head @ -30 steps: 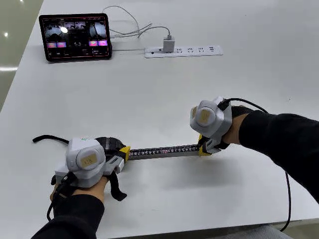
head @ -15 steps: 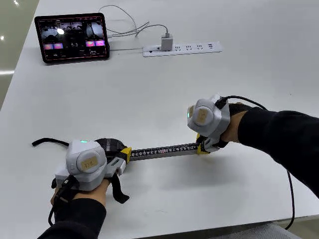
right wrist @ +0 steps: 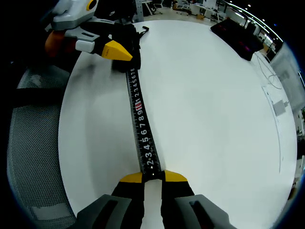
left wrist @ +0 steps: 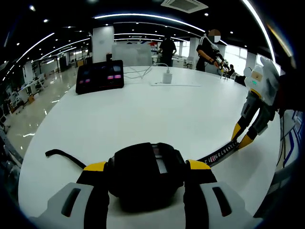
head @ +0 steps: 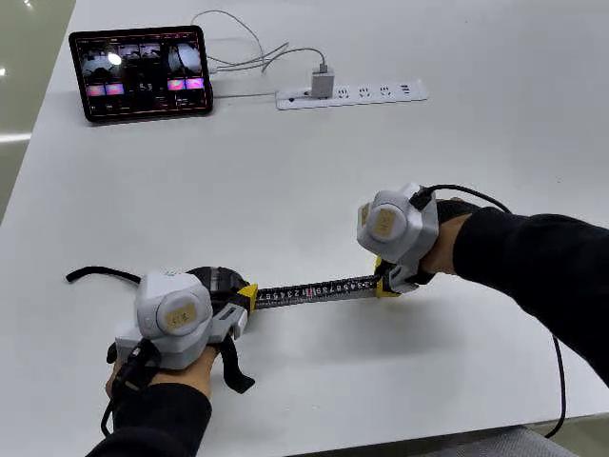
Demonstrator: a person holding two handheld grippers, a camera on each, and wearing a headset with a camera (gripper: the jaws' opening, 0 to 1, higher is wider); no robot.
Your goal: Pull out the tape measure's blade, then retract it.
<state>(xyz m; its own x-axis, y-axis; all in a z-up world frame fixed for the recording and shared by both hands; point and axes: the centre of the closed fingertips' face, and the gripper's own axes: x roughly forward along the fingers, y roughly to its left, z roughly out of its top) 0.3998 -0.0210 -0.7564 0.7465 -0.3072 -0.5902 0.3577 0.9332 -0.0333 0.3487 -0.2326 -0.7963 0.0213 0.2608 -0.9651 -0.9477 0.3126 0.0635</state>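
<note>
Between left fingers (left wrist: 95, 168) — tape measure case (left wrist: 145, 174) clamped, right fingers (right wrist: 131, 178) pinching tip of blade (right wrist: 144, 133)

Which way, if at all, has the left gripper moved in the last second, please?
Yes, slightly: against the tablet, the left gripper has slid toward the right gripper.

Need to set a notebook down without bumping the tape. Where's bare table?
The widest bare table lies between the tablet and power strip and the tape blade. Right of the power strip is bare too. Crowded: the near side, where the tape blade runs from the tape measure in the left tool to the right tool.
</note>
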